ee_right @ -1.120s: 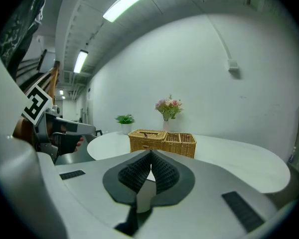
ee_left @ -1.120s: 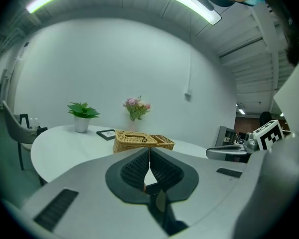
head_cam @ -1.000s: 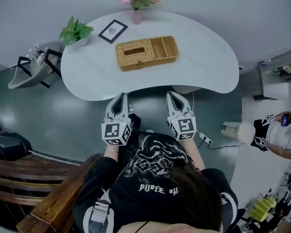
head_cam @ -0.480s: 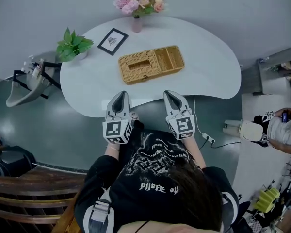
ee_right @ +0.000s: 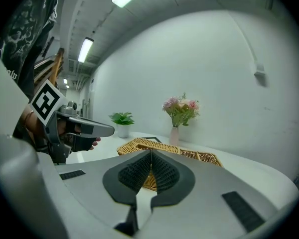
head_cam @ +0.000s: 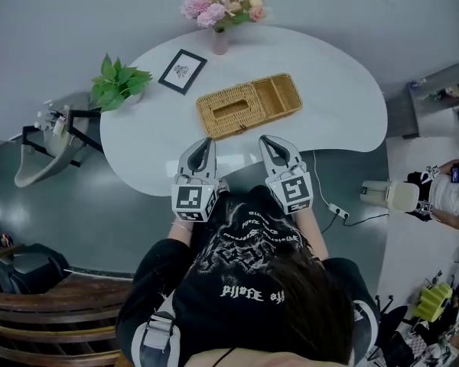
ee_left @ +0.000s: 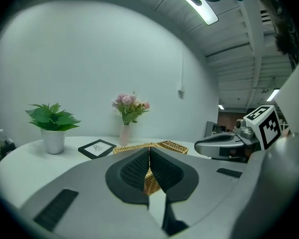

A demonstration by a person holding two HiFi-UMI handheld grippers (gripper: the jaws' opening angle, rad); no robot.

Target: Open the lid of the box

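A long wicker box [head_cam: 249,105] lies on the white table [head_cam: 329,90]; its left part carries a slotted lid, its right part is an open compartment. The same wicker box [ee_left: 139,147] shows beyond the left jaws, and the wicker box [ee_right: 162,148] appears ahead of the right jaws too. My left gripper [head_cam: 203,147] hovers over the table's near edge, short of the box, jaws shut and empty. Beside it, my right gripper [head_cam: 271,145] is likewise shut with nothing held. Neither touches the box.
A pink flower vase [head_cam: 220,38], a black picture frame [head_cam: 182,71] and a potted green plant [head_cam: 118,86] stand at the table's far and left side. A chair [head_cam: 50,132] sits left of the table. Another person [head_cam: 444,197] is at the far right.
Both grippers have moved forward from over the floor to the table's near edge, closer to the box. The jaws stay shut.
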